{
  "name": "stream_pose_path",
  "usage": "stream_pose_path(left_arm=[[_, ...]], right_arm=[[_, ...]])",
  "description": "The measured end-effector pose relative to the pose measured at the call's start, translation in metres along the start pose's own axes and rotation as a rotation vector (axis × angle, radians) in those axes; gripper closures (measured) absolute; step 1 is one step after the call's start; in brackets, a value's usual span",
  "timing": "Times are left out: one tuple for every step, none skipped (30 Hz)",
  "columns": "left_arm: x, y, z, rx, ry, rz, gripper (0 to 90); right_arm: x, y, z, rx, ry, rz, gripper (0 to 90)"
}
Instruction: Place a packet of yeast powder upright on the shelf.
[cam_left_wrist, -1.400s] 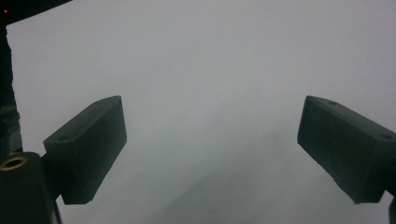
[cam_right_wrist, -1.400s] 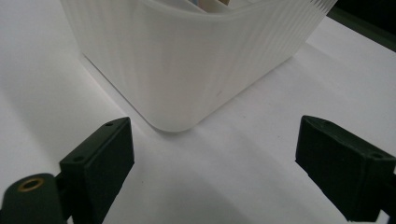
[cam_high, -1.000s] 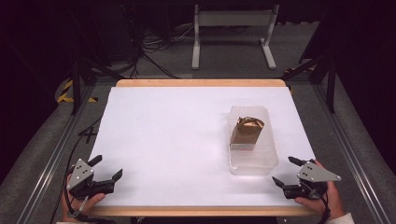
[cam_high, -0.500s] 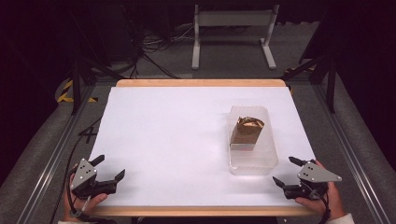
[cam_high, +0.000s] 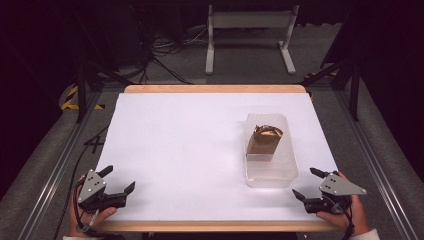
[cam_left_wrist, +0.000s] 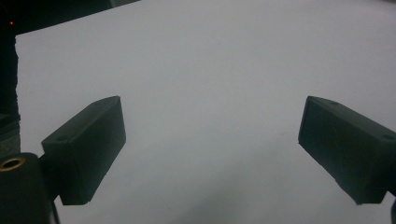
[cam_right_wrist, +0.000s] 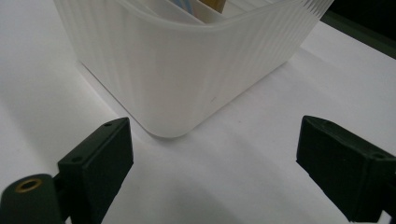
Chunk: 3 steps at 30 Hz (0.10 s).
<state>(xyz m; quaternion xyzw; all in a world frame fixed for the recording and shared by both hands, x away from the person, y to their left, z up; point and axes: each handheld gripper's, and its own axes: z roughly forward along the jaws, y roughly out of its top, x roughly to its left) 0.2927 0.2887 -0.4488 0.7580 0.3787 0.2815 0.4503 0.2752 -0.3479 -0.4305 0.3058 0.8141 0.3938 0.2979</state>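
A white-covered tabletop with a pale wooden edge (cam_high: 210, 89) filled the middle of the high view, set on a grey floor with dark surroundings. Toward its right side stood a translucent white ribbed plastic bin (cam_high: 271, 172), long side running near to far. Inside the bin, at its far half, sat a small brown paper bag with a crumpled top (cam_high: 264, 139), upright.

The left tongs (cam_high: 120, 179) lay at the near left corner of the tabletop, held by the person's left hand (cam_high: 90, 216) coming in from the near edge. Its jaws stood wide apart with nothing between them; in the left gripper view the left tongs (cam_left_wrist: 210, 154) showed bare white surface between the two black jaws.

The right tongs (cam_high: 306, 183) rested at the near right corner, held by the person's right hand (cam_high: 345, 214), just beside the bin's near right corner but apart from it. Its jaws too were spread wide and empty. In the right gripper view the right tongs (cam_right_wrist: 212, 163) faced a rounded corner of the ribbed bin (cam_right_wrist: 187, 79), near the jaws and not touching them.

A white metal stand (cam_high: 250, 30) and loose cables (cam_high: 165, 47) lay on the floor beyond the far edge.
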Motion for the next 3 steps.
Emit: stream_pose_path(left_arm=[[0.0000,0.0000,0.0000,0.000,0.000,0.000,7.8],[-0.0004,0.0003,0.0005,0.000,0.000,-0.001,7.8],[-0.0005,0.0005,0.0010,-0.001,-0.004,0.001,7.6]], right_arm=[[-0.0001,-0.0002,-0.0002,-0.001,0.001,0.001,11.5],[-0.0001,-0.0002,-0.0002,-0.001,0.001,0.001,11.5],[-0.0003,-0.0007,-0.0008,-0.001,0.001,0.002,11.5]])
